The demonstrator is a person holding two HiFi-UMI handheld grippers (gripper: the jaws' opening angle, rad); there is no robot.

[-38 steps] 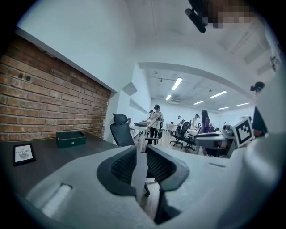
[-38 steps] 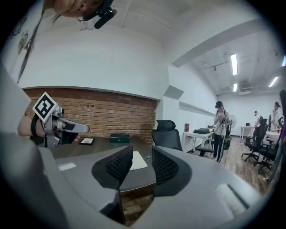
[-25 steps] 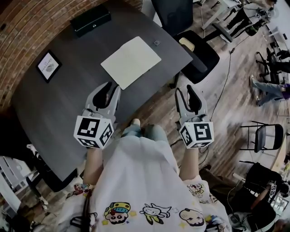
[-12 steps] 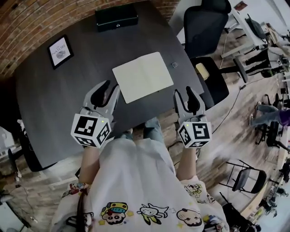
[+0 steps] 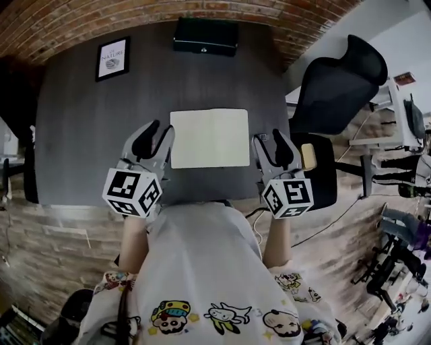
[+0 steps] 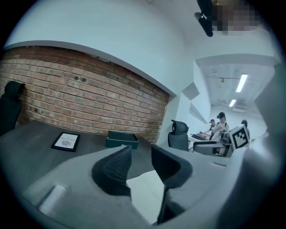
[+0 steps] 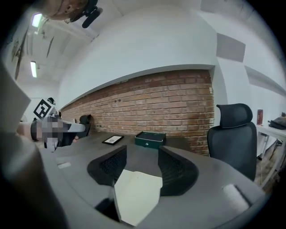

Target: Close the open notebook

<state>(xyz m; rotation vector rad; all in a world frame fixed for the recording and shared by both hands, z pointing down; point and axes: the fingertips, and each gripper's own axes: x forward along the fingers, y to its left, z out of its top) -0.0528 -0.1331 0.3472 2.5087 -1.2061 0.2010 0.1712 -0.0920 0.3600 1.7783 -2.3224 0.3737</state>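
The open notebook with blank cream pages lies spread flat on the dark grey wooden table. Its fold runs away from me, and I see no writing on either page. It sits just ahead of my two claws and between them. Its near left corner is just beside the tips of my left claw, and its right edge is just beside the tips of my right claw.

Both claws are released. The left claw's jaws have just been opening and stand a little apart. The right claw's have just been opening too and stand wider. Neither grips anything: the pale pages show through each gap, lying on the table beyond the dark ribbed pads and not pressed by them.

Further ahead of my left claw, a black-framed print lies on the table. It reads "NATURE" over a small grey picture, and the finer line above that word is too small to read. Ahead of the notebook, at the far edge of the table, sits a dark green flat box, close against the red brick wall. To the right of my right claw, off the table, stands a black office chair.
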